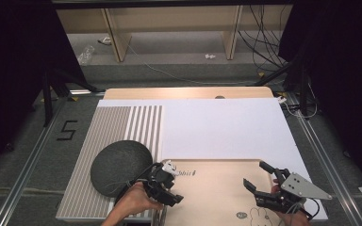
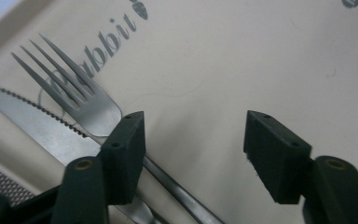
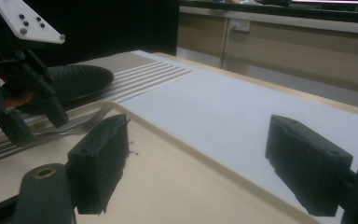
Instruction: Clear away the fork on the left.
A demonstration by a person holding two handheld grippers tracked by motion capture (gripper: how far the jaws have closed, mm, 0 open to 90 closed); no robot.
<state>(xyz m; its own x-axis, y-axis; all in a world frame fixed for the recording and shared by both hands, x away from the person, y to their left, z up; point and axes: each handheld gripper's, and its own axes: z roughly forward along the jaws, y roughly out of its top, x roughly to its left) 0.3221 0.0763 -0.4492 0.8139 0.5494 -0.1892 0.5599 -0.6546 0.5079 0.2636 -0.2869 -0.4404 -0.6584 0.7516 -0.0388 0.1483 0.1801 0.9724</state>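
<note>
A fork [image 2: 74,100] and a serrated knife [image 2: 37,126] lie side by side on the beige tray [image 2: 242,60] printed with "Rabbit". My left gripper [image 2: 193,149] is open just above the tray. The fork's handle runs under its left jaw, and nothing sits between the pads. In the high view the left gripper [image 1: 169,186] hovers over the tray's [image 1: 217,188] left edge. My right gripper [image 1: 256,173] is open over the tray's right side with nothing in it. From the right gripper view [image 3: 200,154], the fork [image 3: 91,120] lies below the left gripper [image 3: 23,107].
A dark round plate [image 1: 120,165] rests on a striped placemat [image 1: 118,127] left of the tray. A white sheet [image 1: 226,127] covers the table behind the tray. Beyond the far edge stand wooden shelf legs and floor cables.
</note>
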